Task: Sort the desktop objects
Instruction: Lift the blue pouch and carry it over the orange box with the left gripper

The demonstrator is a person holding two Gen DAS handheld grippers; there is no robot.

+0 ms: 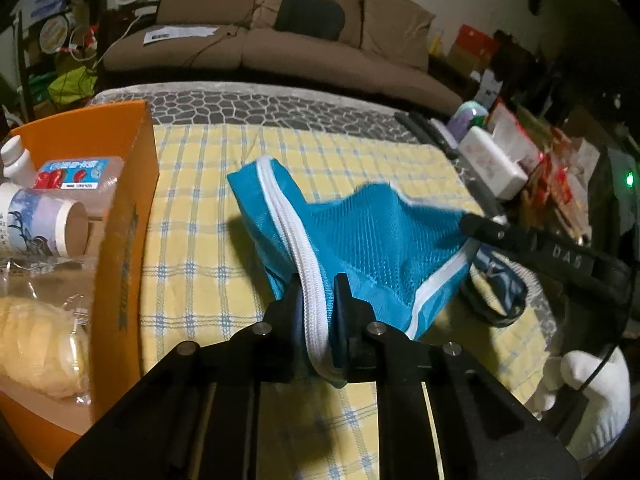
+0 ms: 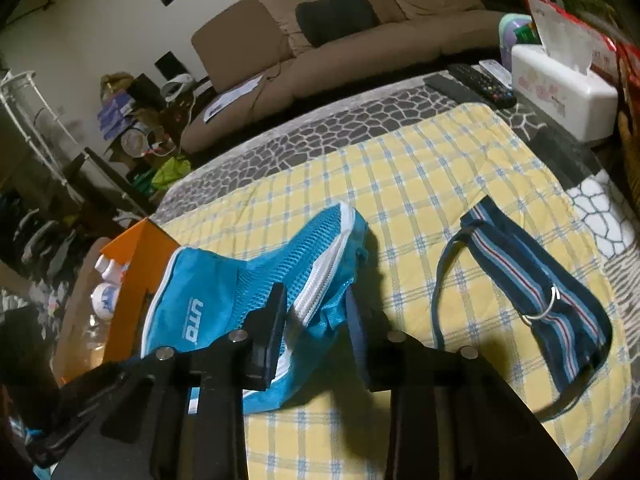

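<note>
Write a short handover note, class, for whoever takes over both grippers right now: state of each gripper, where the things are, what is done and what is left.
Left gripper: jaws shut on the blue mesh pouch, pinching its white zipper edge.
Right gripper: jaws shut on the same pouch at another edge, so both hold it above the checked cloth.
Striped strap: lies loose on the cloth, to the right of the pouch in the right wrist view.
Orange box: at the cloth's left edge, already holding bottles and packets.
Done: some items are boxed.
Left: place the pouch, probably in the box, then the strap.
</note>
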